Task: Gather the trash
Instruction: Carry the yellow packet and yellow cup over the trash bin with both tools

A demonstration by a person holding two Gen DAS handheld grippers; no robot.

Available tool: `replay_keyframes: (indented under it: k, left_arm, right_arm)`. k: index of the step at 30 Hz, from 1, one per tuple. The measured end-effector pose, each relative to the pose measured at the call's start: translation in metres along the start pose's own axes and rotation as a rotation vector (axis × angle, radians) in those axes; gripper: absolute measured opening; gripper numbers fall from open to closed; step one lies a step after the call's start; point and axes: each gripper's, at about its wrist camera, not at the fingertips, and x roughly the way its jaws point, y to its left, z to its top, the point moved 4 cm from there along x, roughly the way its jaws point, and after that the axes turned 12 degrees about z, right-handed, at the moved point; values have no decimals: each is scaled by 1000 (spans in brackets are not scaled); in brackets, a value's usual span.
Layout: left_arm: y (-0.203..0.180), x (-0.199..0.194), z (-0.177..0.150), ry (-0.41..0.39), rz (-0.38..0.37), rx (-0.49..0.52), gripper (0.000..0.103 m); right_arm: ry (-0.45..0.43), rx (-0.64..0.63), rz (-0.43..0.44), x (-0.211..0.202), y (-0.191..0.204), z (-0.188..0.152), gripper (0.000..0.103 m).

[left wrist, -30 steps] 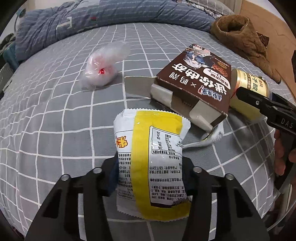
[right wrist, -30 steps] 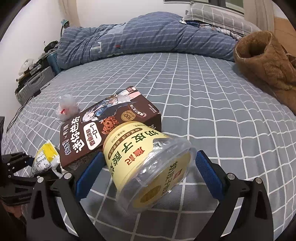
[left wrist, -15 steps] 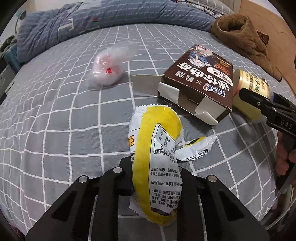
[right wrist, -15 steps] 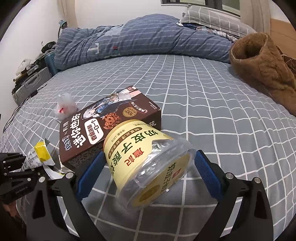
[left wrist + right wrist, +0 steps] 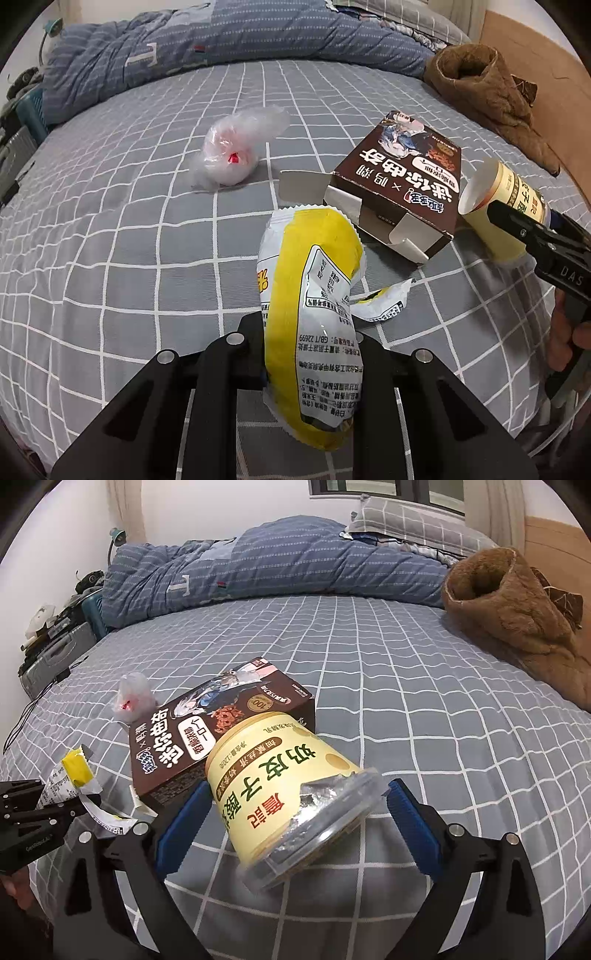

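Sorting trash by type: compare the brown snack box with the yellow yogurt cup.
The brown snack box is flat-sided cardboard; the yellow yogurt cup is round. The box lies flat on the bed with an end flap open; the cup lies tilted between the right claw's fingers. Both carry Chinese print.

Between my left jaws sits a glossy, crinkled foil-plastic snack wrapper (image 5: 314,295). Ahead of them I see a matt cardboard box (image 5: 402,188) and filmy clear plastic bag (image 5: 232,151) on woven cotton sheet (image 5: 110,221). Between my right jaws: smooth paper-labelled cup (image 5: 284,782), torn shiny foil lid.
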Motion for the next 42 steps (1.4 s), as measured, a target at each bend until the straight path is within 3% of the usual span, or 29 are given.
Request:
replay_keyframes:
  k: [24,42]
  left_arm:
    - [6,-29,-12,-30,-37,-21,18]
    - [15,-59,-42,-50,-41,-61,17]
  right_arm:
    - [-41,26,-52,-43,29,-8,90]
    - [-75,43,-62,-81,58,-26,90]
